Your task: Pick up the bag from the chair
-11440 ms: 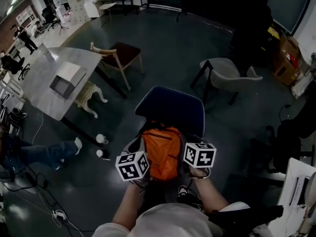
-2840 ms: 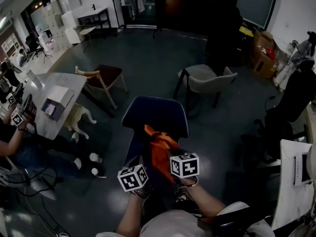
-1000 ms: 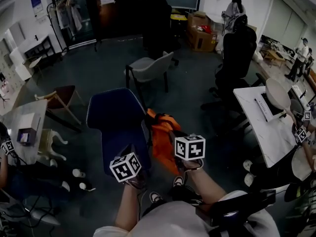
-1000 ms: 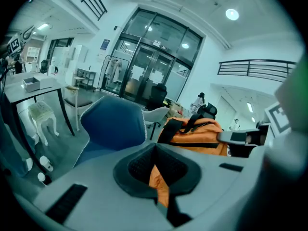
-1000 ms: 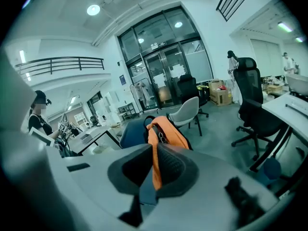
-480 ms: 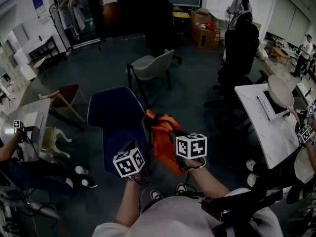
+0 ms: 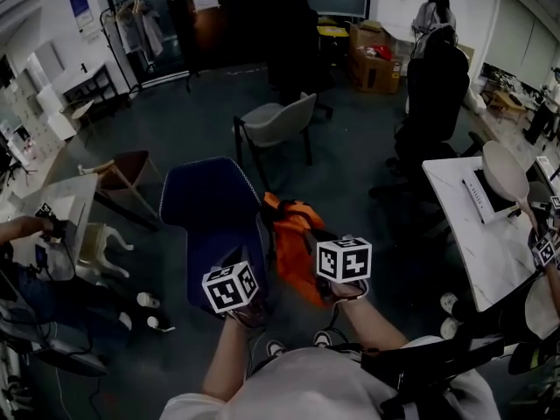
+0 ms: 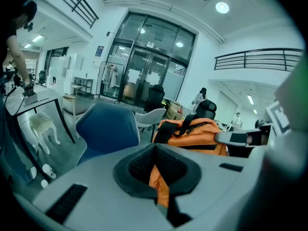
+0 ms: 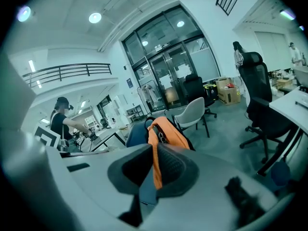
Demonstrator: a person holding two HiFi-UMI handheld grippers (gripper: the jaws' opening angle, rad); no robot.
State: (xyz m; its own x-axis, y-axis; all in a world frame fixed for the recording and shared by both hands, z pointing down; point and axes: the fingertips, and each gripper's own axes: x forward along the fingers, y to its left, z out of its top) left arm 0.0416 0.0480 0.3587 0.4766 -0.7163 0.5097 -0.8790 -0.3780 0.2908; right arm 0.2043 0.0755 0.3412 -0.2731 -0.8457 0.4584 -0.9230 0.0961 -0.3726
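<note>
The orange bag (image 7: 289, 234) hangs in the air just right of the blue chair (image 7: 210, 208), off its seat. My left gripper (image 7: 234, 274) is over the chair's front edge, to the bag's left. In the left gripper view it (image 8: 156, 179) is shut on a fold of orange fabric, with the bag (image 8: 192, 134) and the chair (image 8: 106, 129) beyond. My right gripper (image 7: 331, 245) sits against the bag's right side. In the right gripper view it (image 9: 154, 174) is shut on an orange strip of the bag (image 9: 166, 131), and the chair (image 9: 134, 134) shows behind.
A grey chair (image 7: 280, 121) stands behind the blue one, a wooden chair (image 7: 122, 169) at left. A white table (image 7: 477, 226) and a black office chair (image 7: 433, 94) are at right. Another table (image 7: 66, 217) with a person's arm is at left. Cardboard boxes (image 7: 372, 59) are at the back.
Earlier the bag lay on the chair seat between my grippers; now it is lifted off and held to the chair's right. Over the last second it has barely moved.
</note>
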